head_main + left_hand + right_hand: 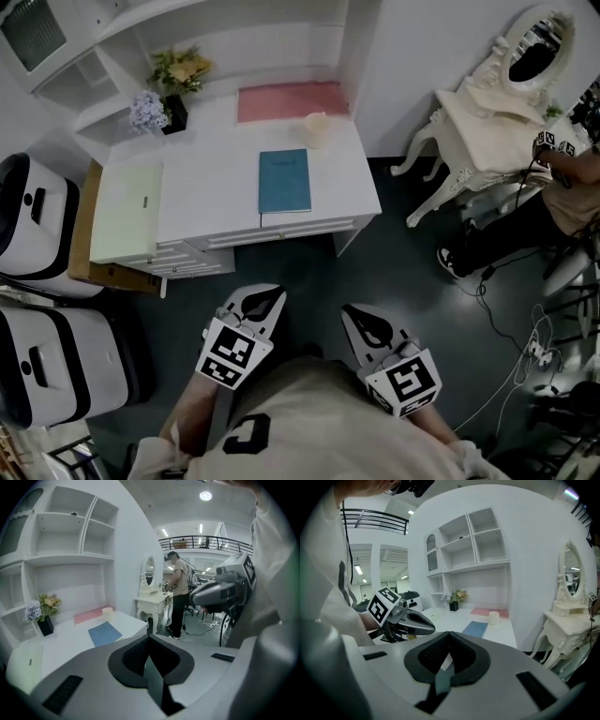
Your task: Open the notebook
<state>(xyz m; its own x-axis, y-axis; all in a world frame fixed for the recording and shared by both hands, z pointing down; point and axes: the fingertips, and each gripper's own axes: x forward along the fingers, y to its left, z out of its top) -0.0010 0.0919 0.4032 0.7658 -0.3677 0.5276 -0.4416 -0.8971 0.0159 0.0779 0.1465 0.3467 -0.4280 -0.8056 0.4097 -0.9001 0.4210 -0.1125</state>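
A closed blue notebook [284, 180] lies flat near the front edge of the white desk [211, 183]. It also shows in the left gripper view as the notebook [104, 633] and in the right gripper view as the notebook [475, 629]. My left gripper [265, 298] and right gripper [361, 319] hang side by side over the dark floor, well short of the desk, both pointing toward it. The left gripper [149, 641] has its jaws together with nothing between them. The right gripper [449, 639] looks the same, shut and empty.
A pale green folder [127, 211] lies on the desk's left part, with a pink mat [291, 100], a small cream cup [317, 127] and a flower vase [173, 103] at the back. Drawers face me. White-and-black machines [47, 225] stand left; a vanity table [487, 112], a person [562, 187] and floor cables [525, 347] are right.
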